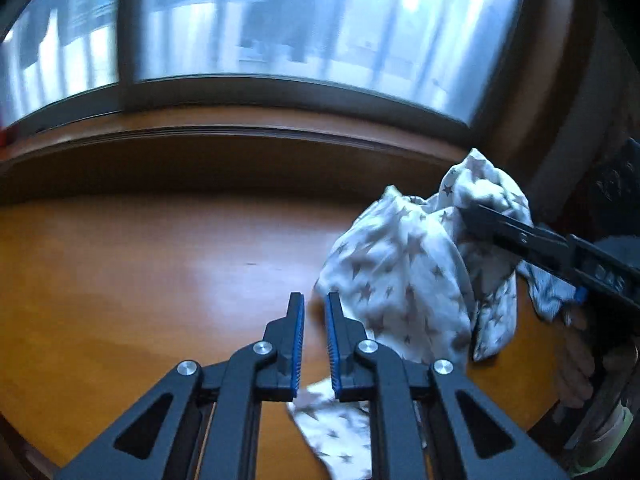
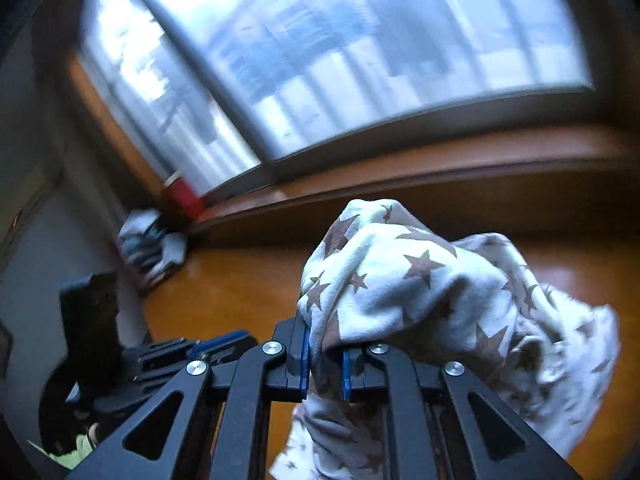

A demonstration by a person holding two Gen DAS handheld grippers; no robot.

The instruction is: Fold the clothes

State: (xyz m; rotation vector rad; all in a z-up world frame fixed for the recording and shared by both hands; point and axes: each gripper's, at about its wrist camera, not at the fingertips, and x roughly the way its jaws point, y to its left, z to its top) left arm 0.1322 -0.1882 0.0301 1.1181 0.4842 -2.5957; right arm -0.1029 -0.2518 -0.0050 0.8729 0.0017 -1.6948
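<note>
A white garment with brown stars [image 1: 404,276] hangs bunched over the orange wooden table [image 1: 160,280], its lower end trailing on the surface. In the left wrist view my right gripper [image 1: 470,216] comes in from the right, shut on the garment's upper part and holding it up. The right wrist view shows the garment [image 2: 420,280] draped over the right gripper [image 2: 326,346], pinched between its blue pads. My left gripper [image 1: 314,320] hovers low over the table just left of the cloth, open by a narrow gap, nothing between its tips. It also shows at the left of the right wrist view [image 2: 218,344].
A wooden window sill [image 1: 240,128] and a large window run along the table's far side. A pile of other clothes [image 2: 152,248] and a red container [image 2: 184,196] sit at the far left corner. A person's hand [image 1: 576,364] holds the right gripper.
</note>
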